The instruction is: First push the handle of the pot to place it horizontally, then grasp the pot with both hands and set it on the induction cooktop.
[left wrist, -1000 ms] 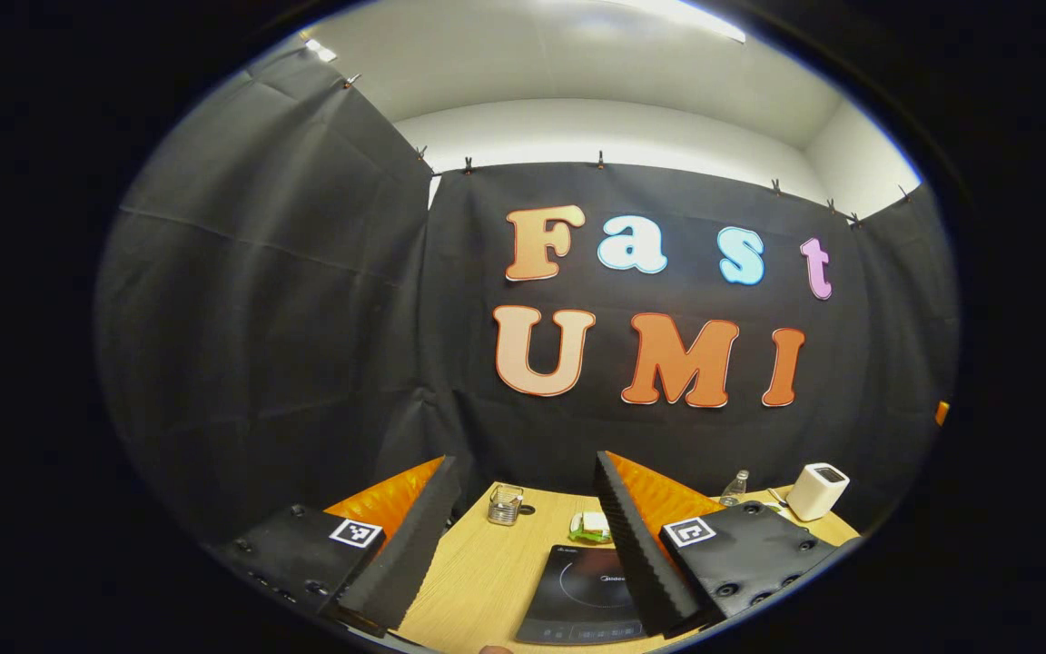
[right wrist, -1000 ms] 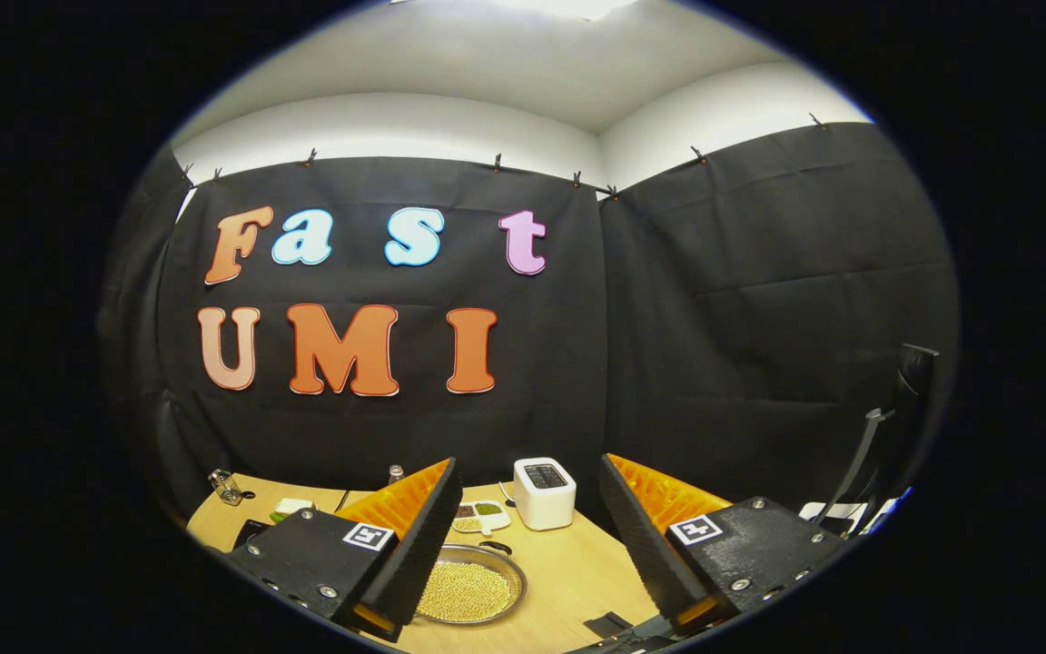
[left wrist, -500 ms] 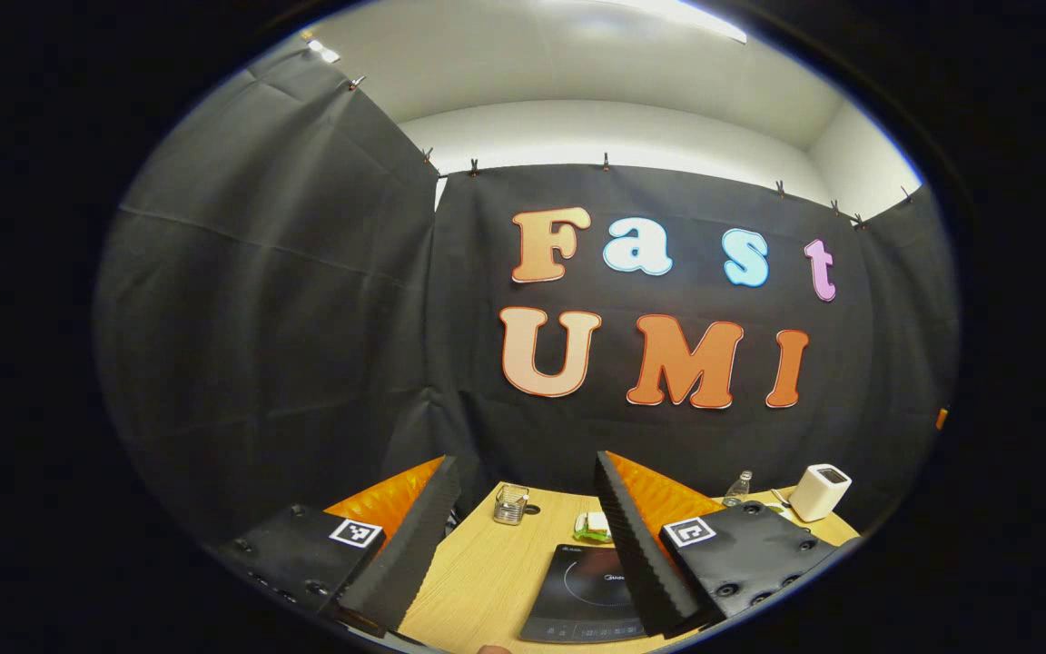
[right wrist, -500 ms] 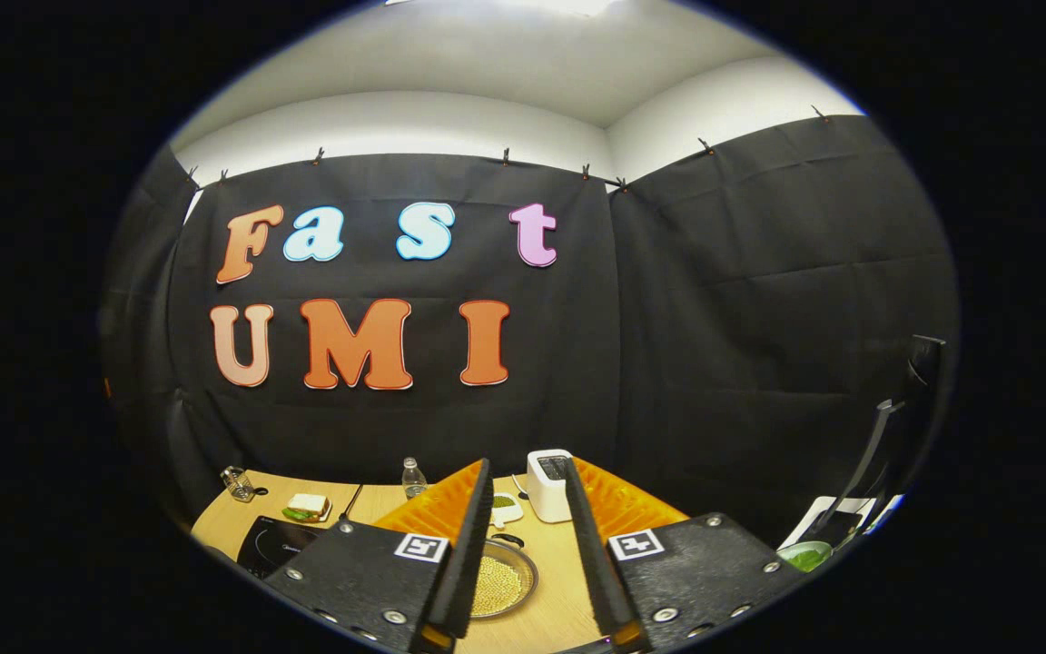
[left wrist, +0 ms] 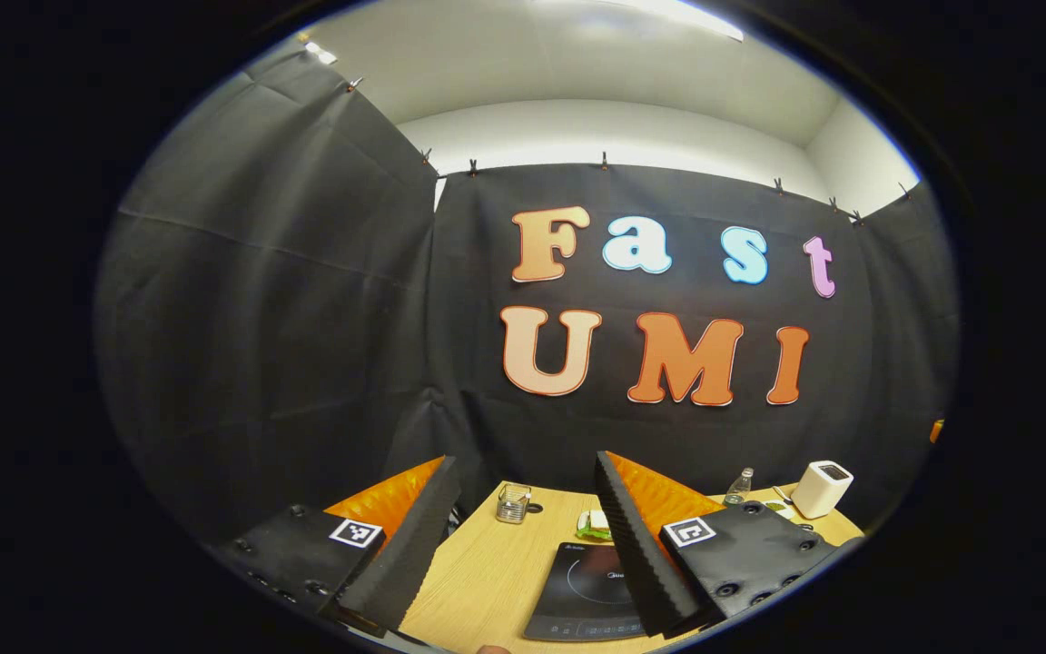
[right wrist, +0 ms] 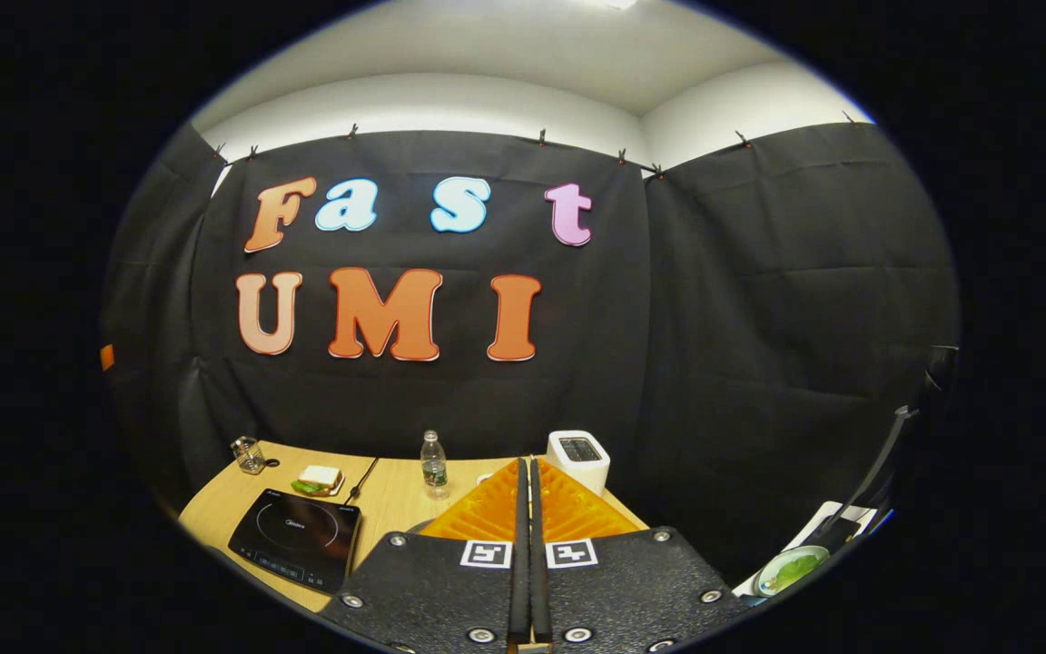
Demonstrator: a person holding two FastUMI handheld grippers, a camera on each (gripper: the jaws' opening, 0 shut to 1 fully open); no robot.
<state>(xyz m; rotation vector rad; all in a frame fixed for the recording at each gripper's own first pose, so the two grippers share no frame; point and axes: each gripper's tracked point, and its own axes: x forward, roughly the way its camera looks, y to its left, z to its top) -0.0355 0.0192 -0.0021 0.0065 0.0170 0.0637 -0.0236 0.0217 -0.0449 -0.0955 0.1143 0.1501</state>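
Fingers of the left gripper (left wrist: 523, 536) stand wide apart at six o'clock of the left gripper view, nothing between them but the wooden table (left wrist: 487, 572). The black cooktop (left wrist: 588, 592) lies flat on the table at six o'clock, partly behind the right-hand finger. Beyond it sit a sandwich (left wrist: 592, 521), a small glass (left wrist: 512, 504), a bottle (left wrist: 738, 487) and a white toaster (left wrist: 820, 489) at four o'clock. In the right gripper view the right gripper (right wrist: 527, 545) has its fingers pressed together, holding nothing. The cooktop (right wrist: 296, 538) lies at seven o'clock, the bottle (right wrist: 433, 463) and toaster (right wrist: 578, 457) near six. I cannot make out the pot.
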